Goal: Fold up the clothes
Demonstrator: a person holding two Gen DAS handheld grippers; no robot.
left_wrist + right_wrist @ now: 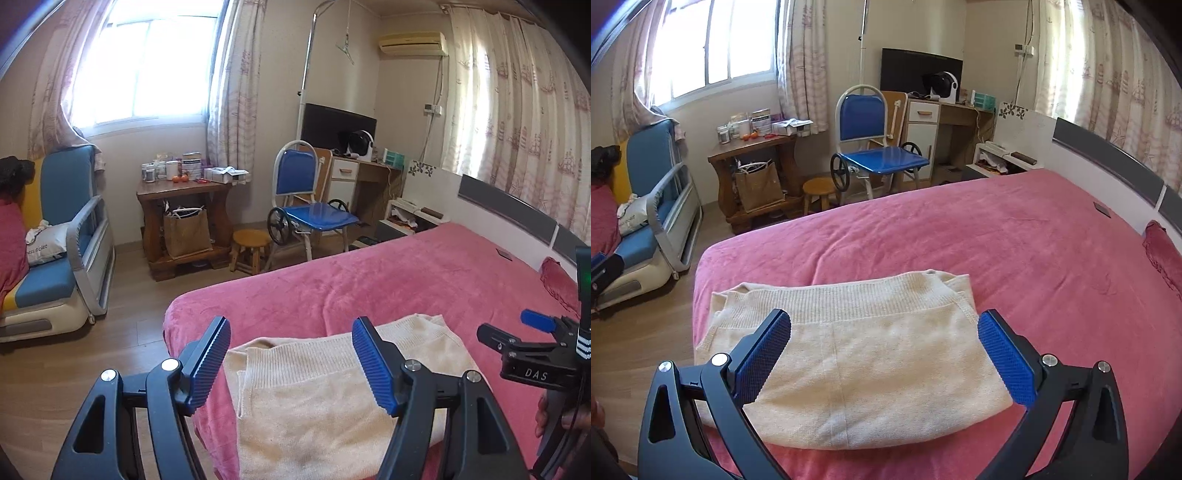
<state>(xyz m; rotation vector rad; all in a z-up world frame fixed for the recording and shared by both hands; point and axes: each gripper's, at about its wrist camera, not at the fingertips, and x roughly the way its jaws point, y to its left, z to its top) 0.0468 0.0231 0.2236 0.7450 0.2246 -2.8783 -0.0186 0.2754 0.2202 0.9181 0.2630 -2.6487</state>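
We are reading "DAS" in pale capitals on the black body of the right gripper [532, 330], at the right edge of the left wrist view. We are also making out part of a line of small print on the white cushion [46, 245] lying on the blue armchair [48, 280] at the left; it seems to end in "ticket", though it is too blurred to be sure. The tin labels on the wooden side table [181, 188] are staying illegible to us.
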